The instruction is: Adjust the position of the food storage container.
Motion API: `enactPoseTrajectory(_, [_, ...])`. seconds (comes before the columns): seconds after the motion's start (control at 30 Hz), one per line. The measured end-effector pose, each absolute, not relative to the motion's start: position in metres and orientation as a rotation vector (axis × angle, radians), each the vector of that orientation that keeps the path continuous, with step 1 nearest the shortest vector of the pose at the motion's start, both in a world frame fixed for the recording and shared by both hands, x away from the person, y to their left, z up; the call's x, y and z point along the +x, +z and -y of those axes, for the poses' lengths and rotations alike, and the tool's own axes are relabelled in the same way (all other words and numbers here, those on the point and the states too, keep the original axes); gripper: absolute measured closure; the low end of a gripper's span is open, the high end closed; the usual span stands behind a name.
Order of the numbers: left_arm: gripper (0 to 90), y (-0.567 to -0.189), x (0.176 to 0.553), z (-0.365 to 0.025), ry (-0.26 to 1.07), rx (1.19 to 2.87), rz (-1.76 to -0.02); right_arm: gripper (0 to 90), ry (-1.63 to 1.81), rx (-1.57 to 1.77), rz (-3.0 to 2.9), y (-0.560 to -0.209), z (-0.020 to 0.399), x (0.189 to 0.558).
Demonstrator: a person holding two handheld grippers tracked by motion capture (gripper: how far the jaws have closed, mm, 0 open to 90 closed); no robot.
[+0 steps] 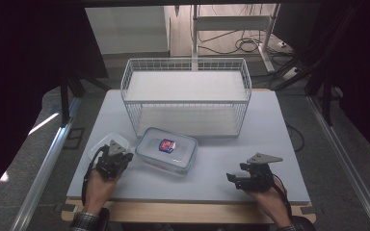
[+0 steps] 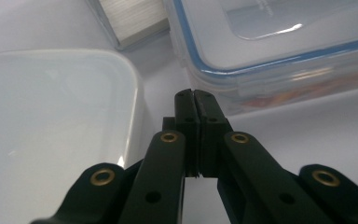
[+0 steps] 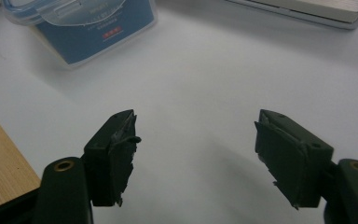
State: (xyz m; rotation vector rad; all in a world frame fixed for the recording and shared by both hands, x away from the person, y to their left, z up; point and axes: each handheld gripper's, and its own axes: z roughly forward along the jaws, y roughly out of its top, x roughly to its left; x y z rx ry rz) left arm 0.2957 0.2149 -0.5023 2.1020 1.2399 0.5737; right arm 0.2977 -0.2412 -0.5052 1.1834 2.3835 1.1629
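Black jaws of the left gripper [image 2: 196,100] are pressed flat together with nothing between them, tip low over the white table [image 1: 221,173]. Just left of the tip lies a loose translucent lid [image 2: 51,130], flat on the table; just ahead and to the right sits the clear container [image 2: 279,56], blue-sealed lid on, with something reddish showing through its wall. In the high view the same gripper [image 1: 114,160] overlaps the near edge of the loose lid [image 1: 107,143]; whether it touches the lid I cannot tell. Judgement: closed jaws aimed into the gap between lid and box suit a nudge or a prying contact, not a pinch.

Right gripper [image 3: 196,140] stands open, holding nothing, pads [image 3: 116,154] worn and ragged, bare table between them. The container [image 3: 88,28] is well ahead of it, up and to its left; the table's wooden edge [image 3: 0,158] runs close by its left jaw. In the high view this gripper [image 1: 255,175] rests near the front edge, well apart from the container [image 1: 166,149]. Judgement: it is parked, waiting to steady or take the box.

Farthest out, beyond the container, a white wire basket [image 1: 188,96] stands on the table, open side toward the person, likely where the box belongs.
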Motion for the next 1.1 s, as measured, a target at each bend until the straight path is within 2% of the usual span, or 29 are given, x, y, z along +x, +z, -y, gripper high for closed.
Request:
enactPoseTrajectory(0.1, [89.9,-0.503,0.301,-0.207,0.619,2.115,-1.265,30.8,1.159,1.185,-2.387,-0.505,0.241,0.298])
enactPoseTrajectory(0.3, [90.0,-0.504,0.307,-0.206,0.629,2.116,-1.304,32.0,1.155,1.188,-2.403,-0.506,0.241,0.298])
enactPoseTrajectory(0.57, [90.0,-0.503,0.306,-0.195,0.560,2.124,-1.242,33.8,1.154,1.172,-2.421,-0.506,0.239,0.300])
enactPoseTrajectory(0.8, [90.0,-0.503,0.307,-0.180,0.447,2.122,-1.160,36.6,1.167,1.148,-2.430,-0.504,0.236,0.302])
enactPoseTrajectory(0.9, [89.9,-0.503,0.310,-0.175,0.385,2.120,-1.131,41.0,1.183,1.130,-2.430,-0.500,0.233,0.305])
enactPoseTrajectory(0.93, [89.4,-0.504,0.312,-0.172,0.392,2.135,-1.150,44.8,1.182,1.118,-2.433,-0.498,0.231,0.308])
enactPoseTrajectory(0.97, [89.4,-0.504,0.314,-0.170,0.401,2.149,-1.158,44.8,1.182,1.118,-2.433,-0.498,0.231,0.308])
enactPoseTrajectory(1.0, [89.3,-0.505,0.318,-0.167,0.406,2.161,-1.175,51.8,1.179,1.107,-2.433,-0.495,0.228,0.311])
enactPoseTrajectory(1.03, [89.3,-0.506,0.321,-0.165,0.414,2.165,-1.185,51.8,1.179,1.107,-2.433,-0.495,0.228,0.311])
enactPoseTrajectory(1.07, [89.5,-0.507,0.328,-0.159,0.448,2.198,-1.200,59.9,1.181,1.110,-2.430,-0.493,0.224,0.315])
enactPoseTrajectory(1.1, [89.9,-0.507,0.328,-0.159,0.448,2.198,-1.200,59.9,1.181,1.110,-2.430,-0.493,0.224,0.315])
